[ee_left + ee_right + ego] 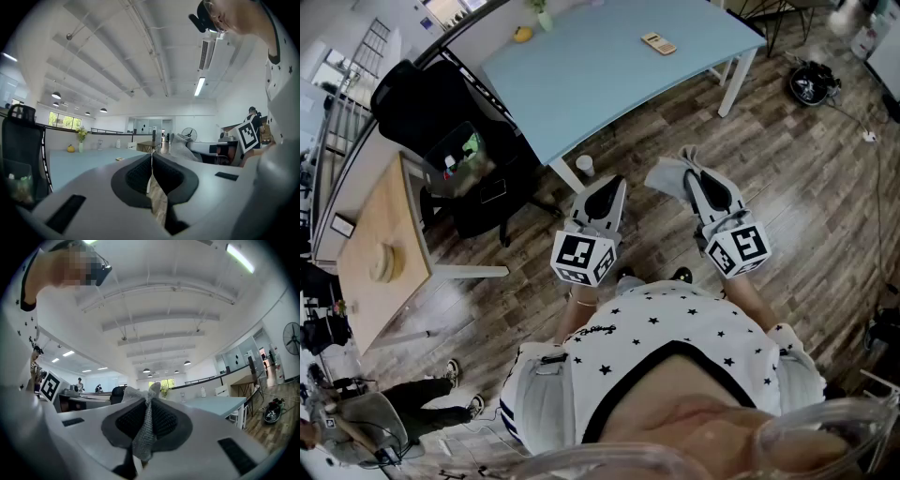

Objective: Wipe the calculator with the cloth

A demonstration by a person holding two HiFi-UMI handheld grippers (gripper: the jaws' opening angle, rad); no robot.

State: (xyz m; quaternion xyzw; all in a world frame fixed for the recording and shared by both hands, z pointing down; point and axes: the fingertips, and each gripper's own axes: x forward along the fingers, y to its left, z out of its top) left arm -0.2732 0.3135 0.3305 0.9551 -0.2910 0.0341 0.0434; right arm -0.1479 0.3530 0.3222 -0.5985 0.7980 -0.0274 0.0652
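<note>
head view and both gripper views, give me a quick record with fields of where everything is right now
calculator: lies on the light blue table, towards its far side, nothing touching it
cloth: grey, pinched between the right gripper's jaws, loose end hanging
right gripper: shut on the cloth, held over the wood floor, short of the table
left gripper: jaws together, nothing between them, also over the floor
wiping: not begun, cloth and calculator apart

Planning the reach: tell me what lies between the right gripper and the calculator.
Head view: only wood floor, then bare blue tabletop, between the right gripper, shut on the cloth, and the calculator.
</note>
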